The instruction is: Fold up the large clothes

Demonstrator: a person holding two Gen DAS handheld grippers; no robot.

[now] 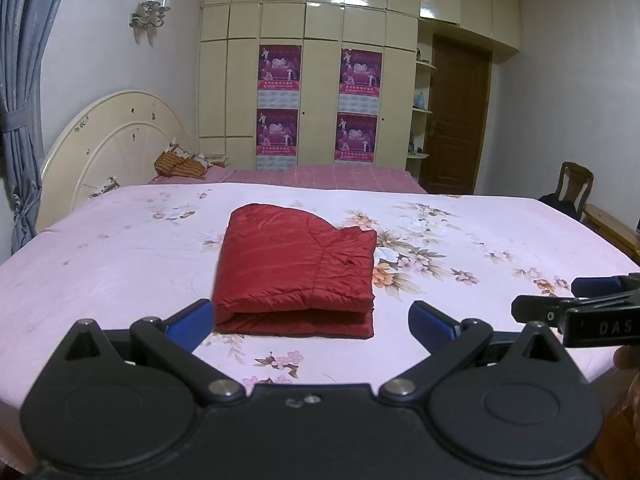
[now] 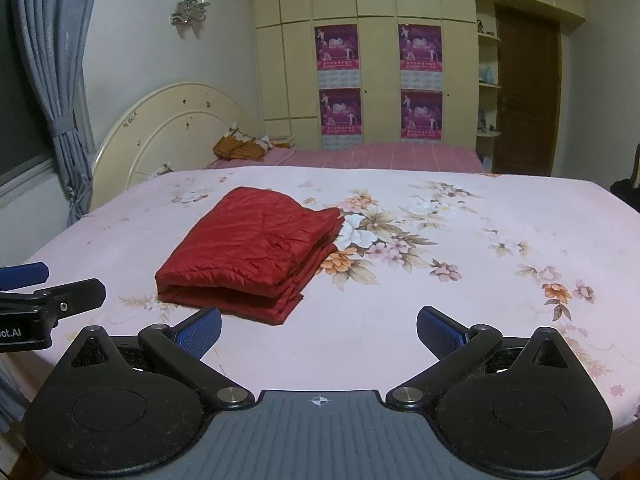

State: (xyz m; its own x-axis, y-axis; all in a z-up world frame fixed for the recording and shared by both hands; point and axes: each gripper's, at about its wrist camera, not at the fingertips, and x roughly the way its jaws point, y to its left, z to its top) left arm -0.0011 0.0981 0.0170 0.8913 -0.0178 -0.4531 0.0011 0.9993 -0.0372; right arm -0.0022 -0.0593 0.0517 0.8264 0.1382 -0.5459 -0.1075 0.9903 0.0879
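A bedroom seen from two cameras mounted on hand-held grippers, both looking across a wide bed point(image 1: 120, 248) covered with a pale pink floral sheet.

Near the middle of the bed, toward its near edge, lies a red padded garment point(image 1: 294, 272), probably a quilted jacket. It is folded into a compact, roughly rectangular bundle, several layers thick, with the folded edge facing the cameras. In the right wrist view the same garment point(image 2: 252, 254) sits to the left of centre, its stacked layers visible along the right side.

The left gripper point(image 1: 312, 320) hovers just short of the bundle's near edge, its blue-padded fingers spread wide apart and holding nothing. The right gripper point(image 2: 319, 328) is also spread wide and empty, over bare sheet to the right of the garment, clear of it. Each gripper shows at the edge of the other's view, so the two are side by side.

Judging by the tidy bundle and the empty grippers, the folding looks finished or very nearly so. At most a final smoothing or squaring of the slightly uneven far corner seems left.

Beyond the bed stand a cream headboard point(image 1: 112, 140), a tall wardrobe point(image 1: 320, 60) with purple posters, and a brown door point(image 1: 456, 112).
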